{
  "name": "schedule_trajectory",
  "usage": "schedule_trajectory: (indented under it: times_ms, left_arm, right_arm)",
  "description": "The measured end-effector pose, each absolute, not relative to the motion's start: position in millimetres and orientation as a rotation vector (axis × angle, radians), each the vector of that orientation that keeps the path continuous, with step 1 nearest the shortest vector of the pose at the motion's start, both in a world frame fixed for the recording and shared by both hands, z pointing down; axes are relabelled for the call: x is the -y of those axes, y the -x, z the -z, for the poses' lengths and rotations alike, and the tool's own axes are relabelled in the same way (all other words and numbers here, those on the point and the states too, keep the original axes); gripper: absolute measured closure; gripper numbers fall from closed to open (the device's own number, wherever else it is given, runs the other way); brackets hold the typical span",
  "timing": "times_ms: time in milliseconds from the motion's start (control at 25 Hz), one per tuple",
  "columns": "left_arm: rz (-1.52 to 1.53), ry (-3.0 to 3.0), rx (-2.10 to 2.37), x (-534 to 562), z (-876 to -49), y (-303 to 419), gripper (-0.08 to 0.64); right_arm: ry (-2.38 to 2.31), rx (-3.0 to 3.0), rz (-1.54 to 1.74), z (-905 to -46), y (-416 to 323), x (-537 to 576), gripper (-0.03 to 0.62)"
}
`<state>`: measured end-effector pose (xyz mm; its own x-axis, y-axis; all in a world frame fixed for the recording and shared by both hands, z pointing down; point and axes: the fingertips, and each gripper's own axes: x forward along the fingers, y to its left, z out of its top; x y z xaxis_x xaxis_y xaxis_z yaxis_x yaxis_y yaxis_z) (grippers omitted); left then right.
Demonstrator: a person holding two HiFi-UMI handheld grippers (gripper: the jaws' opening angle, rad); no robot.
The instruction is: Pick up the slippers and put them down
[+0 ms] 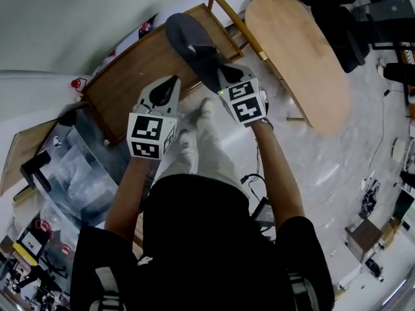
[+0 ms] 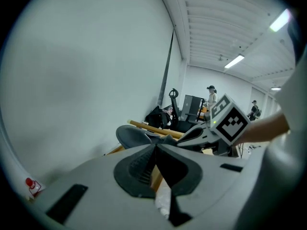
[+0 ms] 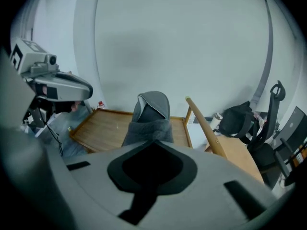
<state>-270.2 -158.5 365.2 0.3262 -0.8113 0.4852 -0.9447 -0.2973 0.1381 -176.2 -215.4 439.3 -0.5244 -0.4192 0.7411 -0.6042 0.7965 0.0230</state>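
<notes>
A grey slipper (image 1: 188, 41) hangs in the air over a low wooden tray table (image 1: 130, 76), sole up in the head view. My right gripper (image 1: 217, 70) is shut on its heel end, and in the right gripper view the slipper (image 3: 151, 114) sticks up just past the jaws (image 3: 152, 145). My left gripper (image 1: 170, 84) is beside it to the left, its jaws shut with nothing between them. The left gripper view shows its own tips (image 2: 156, 150) meeting, with the held slipper (image 2: 134, 135) beyond them. I see no second slipper.
An oval wooden table (image 1: 298, 50) stands to the right, with a black office chair (image 1: 343, 18) behind it. A clear plastic bin (image 1: 78, 167) sits at the left. A white wall rises behind the tray table. The person's legs and feet (image 1: 194, 118) are below the grippers.
</notes>
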Motion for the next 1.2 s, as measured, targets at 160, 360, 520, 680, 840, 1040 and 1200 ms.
schedule_trajectory:
  times_ms: [160, 360, 520, 680, 840, 1040, 1200]
  left_arm:
    - [-0.455, -2.239, 1.547, 148, -353, 269, 0.552]
    - [-0.44, -2.285, 1.565, 134, -334, 272, 0.552]
    - [-0.432, -2.335, 1.544, 120, -321, 270, 0.552]
    - [-0.418, -2.37, 1.527, 106, -311, 268, 0.552]
    - [-0.392, -2.413, 1.504, 95, -299, 264, 0.552]
    - [-0.362, -2.468, 1.46, 85, -288, 260, 0.552]
    - [-0.348, -2.487, 1.436, 80, -284, 256, 0.552]
  right_arm:
    - [-0.805, 2.227, -0.309, -419, 173, 201, 0.584]
    - [-0.868, 2.252, -0.315, -393, 164, 185, 0.584]
    - [-0.926, 2.272, -0.318, -373, 156, 170, 0.584]
    - [-0.971, 2.277, -0.305, -358, 151, 154, 0.584]
    - [-1.017, 2.27, -0.282, -343, 145, 137, 0.584]
    - [-1.078, 2.249, -0.261, -328, 139, 117, 0.584]
    - [-1.117, 2.244, -0.257, -320, 135, 101, 0.584]
